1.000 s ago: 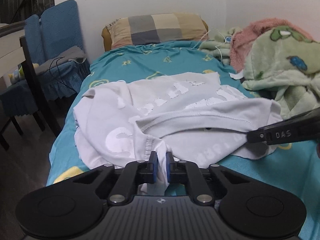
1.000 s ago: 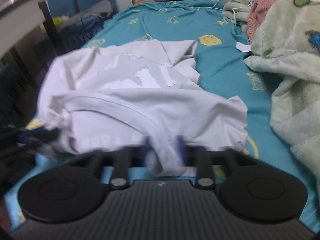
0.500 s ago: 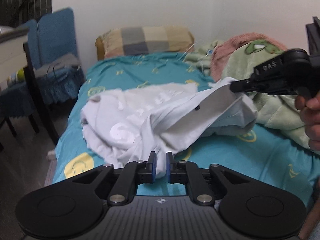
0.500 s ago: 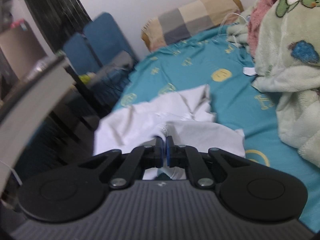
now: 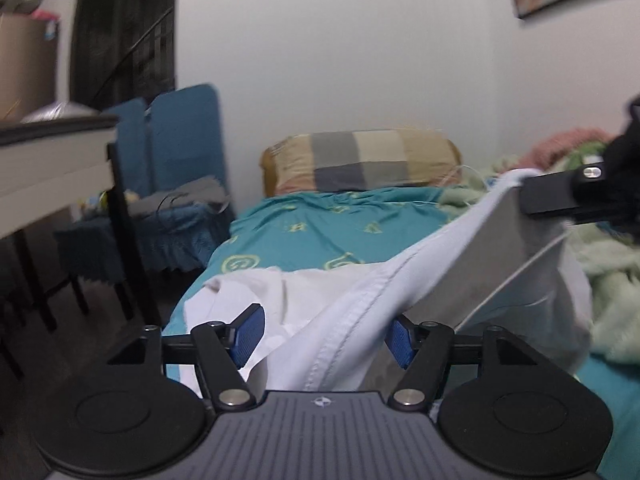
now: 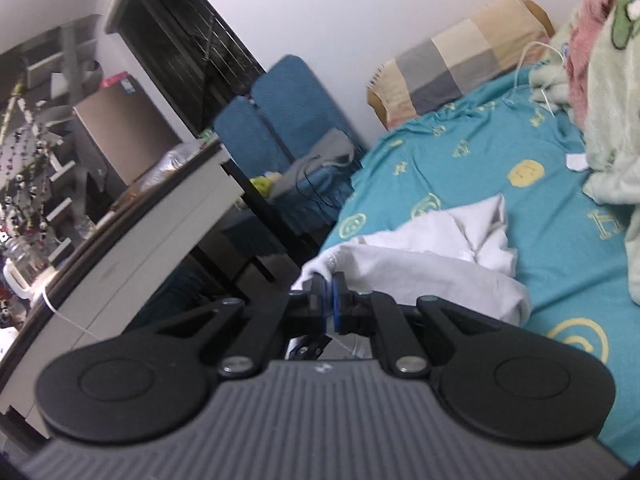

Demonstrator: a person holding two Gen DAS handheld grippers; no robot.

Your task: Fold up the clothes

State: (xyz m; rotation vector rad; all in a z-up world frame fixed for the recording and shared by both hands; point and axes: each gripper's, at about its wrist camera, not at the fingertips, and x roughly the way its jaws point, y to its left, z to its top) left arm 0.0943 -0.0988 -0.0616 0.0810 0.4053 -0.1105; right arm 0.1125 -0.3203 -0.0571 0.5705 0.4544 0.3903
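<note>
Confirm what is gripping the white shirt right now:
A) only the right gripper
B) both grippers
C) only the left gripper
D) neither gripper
A. The right gripper is pinched shut on a hem of the white shirt and holds it up, while the left gripper has just been opening: its blue pads stand apart with the fabric loose between them.

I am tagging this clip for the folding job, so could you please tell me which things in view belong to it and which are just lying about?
In the job:
white T-shirt
left gripper, open, its jaws just opened
right gripper, shut on the shirt
bed, work surface

Lying about:
checked pillow
green fleece blanket
blue chair
desk
</note>
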